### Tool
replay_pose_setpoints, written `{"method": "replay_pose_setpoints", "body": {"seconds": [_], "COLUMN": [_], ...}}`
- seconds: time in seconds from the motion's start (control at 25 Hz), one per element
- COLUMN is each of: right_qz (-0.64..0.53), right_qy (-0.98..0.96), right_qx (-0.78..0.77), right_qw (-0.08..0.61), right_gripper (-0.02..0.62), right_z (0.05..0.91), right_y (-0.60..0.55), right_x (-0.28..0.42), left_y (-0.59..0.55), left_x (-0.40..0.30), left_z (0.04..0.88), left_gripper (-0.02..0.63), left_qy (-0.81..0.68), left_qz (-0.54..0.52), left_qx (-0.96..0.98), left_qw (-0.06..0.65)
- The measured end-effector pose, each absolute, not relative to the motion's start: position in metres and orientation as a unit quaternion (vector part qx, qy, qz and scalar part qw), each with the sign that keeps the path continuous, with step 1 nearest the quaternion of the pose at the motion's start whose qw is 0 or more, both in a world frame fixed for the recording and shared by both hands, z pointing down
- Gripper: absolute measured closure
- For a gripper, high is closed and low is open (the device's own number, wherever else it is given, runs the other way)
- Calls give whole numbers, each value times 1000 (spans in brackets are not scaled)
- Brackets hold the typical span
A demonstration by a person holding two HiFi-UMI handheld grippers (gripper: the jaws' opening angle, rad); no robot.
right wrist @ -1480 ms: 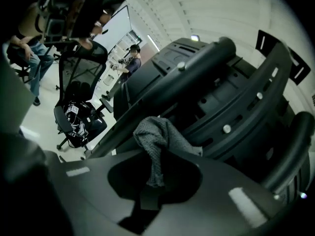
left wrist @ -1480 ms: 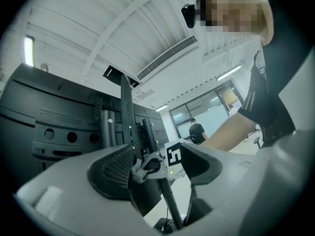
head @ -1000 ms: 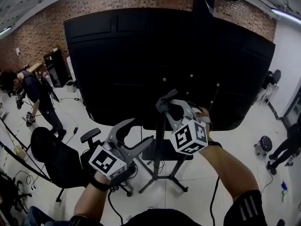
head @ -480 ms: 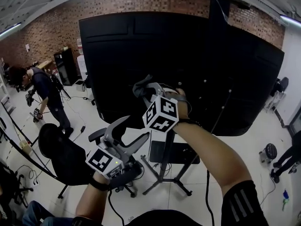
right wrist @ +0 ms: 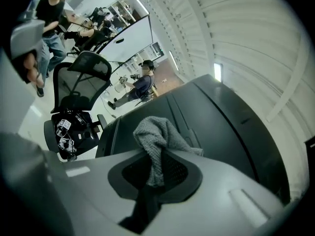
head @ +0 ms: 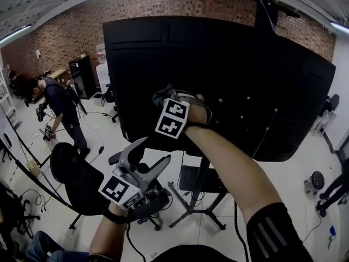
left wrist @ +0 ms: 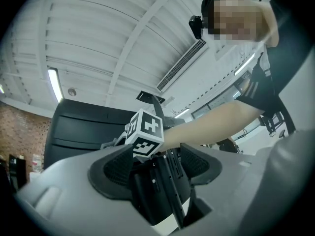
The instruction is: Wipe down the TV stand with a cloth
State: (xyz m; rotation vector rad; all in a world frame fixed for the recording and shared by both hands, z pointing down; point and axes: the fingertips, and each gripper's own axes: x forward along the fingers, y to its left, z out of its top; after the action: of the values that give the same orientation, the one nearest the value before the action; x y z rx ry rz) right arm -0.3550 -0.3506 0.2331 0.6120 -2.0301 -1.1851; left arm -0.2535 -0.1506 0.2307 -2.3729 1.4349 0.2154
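Note:
A big black TV panel (head: 229, 64) stands on a black stand (head: 197, 198) with splayed legs on the floor. My right gripper (head: 166, 95) is raised against the panel's left part, shut on a grey waffle cloth (head: 159, 97). In the right gripper view the cloth (right wrist: 156, 140) bunches out from between the pads, close to the dark panel (right wrist: 216, 127). My left gripper (head: 148, 153) hangs lower left, open, with nothing in it. In the left gripper view, the left gripper (left wrist: 155, 163) points up at the right gripper's marker cube (left wrist: 144, 133).
A black office chair (head: 76, 182) stands on the white floor just left of the stand. A person (head: 59, 107) bends over at far left, near a dark cabinet (head: 84, 76). A round stool (head: 317, 180) sits at the right. A brick wall runs behind.
My right gripper has carried the cloth left and upward across the black panel. The left gripper has stayed low and open, nearly in place.

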Motion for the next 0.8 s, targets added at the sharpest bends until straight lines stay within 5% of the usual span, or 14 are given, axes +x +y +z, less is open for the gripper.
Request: {"method": "replay_pose_setpoints", "body": {"seconds": [0.8], "right_qz": [-527], "right_qy": [-620], "right_qx": [274], "right_qw": [512], "right_gripper": [565], "right_z": [243], "right_y": [-386], "right_x": [-270], "left_y": [-180], "left_x": [-207], "left_z": [228], "left_gripper": [281], "left_qy": [439], "left_qz": [91], "left_qx": [-877], "left_qw": [174]}}
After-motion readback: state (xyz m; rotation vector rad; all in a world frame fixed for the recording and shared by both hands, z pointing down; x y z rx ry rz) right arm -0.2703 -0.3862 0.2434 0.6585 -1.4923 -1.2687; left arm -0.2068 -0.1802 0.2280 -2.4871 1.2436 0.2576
